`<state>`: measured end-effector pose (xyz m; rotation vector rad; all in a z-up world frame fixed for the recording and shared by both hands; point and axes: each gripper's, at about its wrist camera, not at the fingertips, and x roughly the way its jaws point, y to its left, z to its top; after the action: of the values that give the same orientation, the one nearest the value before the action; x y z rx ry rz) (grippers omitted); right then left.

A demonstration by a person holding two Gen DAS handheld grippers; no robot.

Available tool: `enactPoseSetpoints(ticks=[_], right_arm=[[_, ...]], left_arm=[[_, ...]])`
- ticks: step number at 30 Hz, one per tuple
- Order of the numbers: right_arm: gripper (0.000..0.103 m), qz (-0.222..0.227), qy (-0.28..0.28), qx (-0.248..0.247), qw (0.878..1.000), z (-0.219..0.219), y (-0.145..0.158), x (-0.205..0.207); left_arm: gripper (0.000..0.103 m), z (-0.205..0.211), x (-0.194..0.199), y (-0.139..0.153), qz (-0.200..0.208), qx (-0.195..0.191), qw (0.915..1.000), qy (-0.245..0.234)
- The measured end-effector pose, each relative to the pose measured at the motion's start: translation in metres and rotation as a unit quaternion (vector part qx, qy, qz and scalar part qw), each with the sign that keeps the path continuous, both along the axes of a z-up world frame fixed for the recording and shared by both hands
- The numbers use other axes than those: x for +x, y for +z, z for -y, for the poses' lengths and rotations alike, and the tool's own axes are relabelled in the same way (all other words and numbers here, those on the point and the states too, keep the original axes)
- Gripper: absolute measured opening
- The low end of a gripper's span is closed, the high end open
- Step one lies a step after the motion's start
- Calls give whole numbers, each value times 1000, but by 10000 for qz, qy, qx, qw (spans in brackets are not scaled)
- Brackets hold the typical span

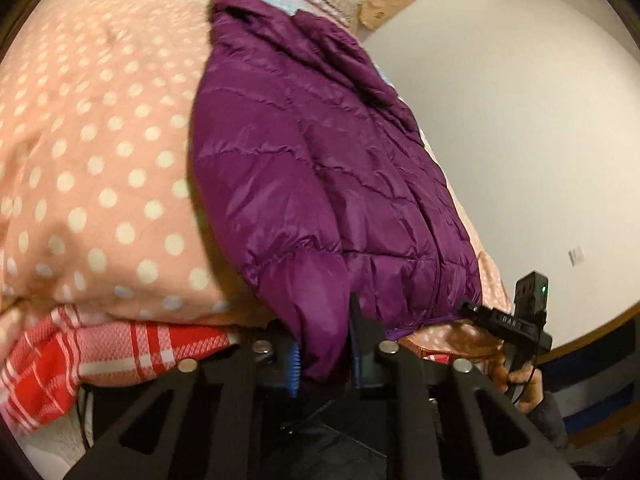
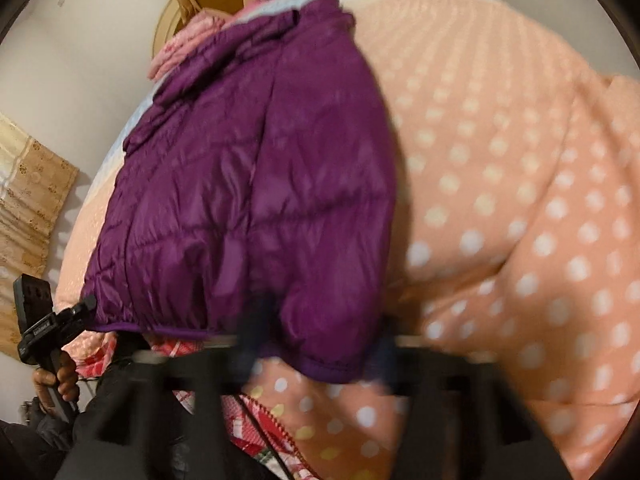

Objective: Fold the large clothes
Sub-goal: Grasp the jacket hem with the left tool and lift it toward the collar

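Both tools, left tool (image 1: 325, 354) and right tool (image 2: 316, 354), clamp the purple jacket (image 1: 320, 184) hem, evidently to lift and fold it away across the bed (image 1: 100, 140).

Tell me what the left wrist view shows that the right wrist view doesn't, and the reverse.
Only left wrist: a white wall plate, and the right gripper from outside, at the purple jacket's hem corner. Only right wrist: a round tan rim at the top, and the left gripper from outside. Both: the purple jacket on the spotted peach blanket, red plaid cloth beneath, each camera's own gripper closed on purple fabric.
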<state>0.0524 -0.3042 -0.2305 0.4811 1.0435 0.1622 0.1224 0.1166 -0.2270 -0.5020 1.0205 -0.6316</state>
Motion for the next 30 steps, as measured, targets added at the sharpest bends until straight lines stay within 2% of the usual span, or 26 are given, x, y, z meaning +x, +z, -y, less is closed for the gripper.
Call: enactPoseSetpoints(ticks=[2,4,6,9,14,17,20,21,23,24,25,26,27,28,29,30], right_arm=[[27,57,-35,27,10000,-1,0,0],[16,115,41,-18,9999,-2,7,-3],[11,256,70,209,9994,0,17,-9],[11,730,143,786,9941,2,42,-21],[10,1336,440,1050,9845,-9,89,-39],[6,1733,704,975,9775,-20,120,-55],[7,1898,584,588,9783,-24,137,-60],[10,1858,358,188,9818,-22,136,-59],[23,1765,2,-111,9842,-13,126,-55],[46,1648,-112,14,9863,-7,117,-51],[81,1549,-226,78,9876,-6,112,-48],[93,1459,-503,120,9879,2,102,-48],[100,1527,-668,127,9859,7,97,-48],[99,1569,-745,136,9847,11,92,-48],[99,1478,-782,146,9858,18,88,-44],[98,1335,-793,161,9877,22,82,-38]], left_arm=[[11,-3,1,3,61,-150,9999,-23],[9,-9,1,9,154,-526,9985,2],[8,-12,-1,19,326,-625,9975,2],[7,-16,-5,36,594,-762,9953,-109],[7,-29,-15,82,1220,-1118,9856,-337],[7,-33,-16,100,1508,-952,9836,-288],[7,-36,-12,95,1571,-467,9865,-16],[8,-39,-10,90,1518,-356,9876,166],[8,-45,-7,81,1368,-303,9897,307],[8,-48,-4,77,1250,-309,9911,347],[9,-53,-1,76,1185,-293,9915,443],[11,-59,-1,77,1282,-194,9895,635],[12,-61,-4,78,1401,-75,9871,774],[24,-63,-6,78,1511,57,9845,893],[50,-65,-5,76,1493,131,9841,958],[68,-65,-2,71,1389,141,9853,981]])
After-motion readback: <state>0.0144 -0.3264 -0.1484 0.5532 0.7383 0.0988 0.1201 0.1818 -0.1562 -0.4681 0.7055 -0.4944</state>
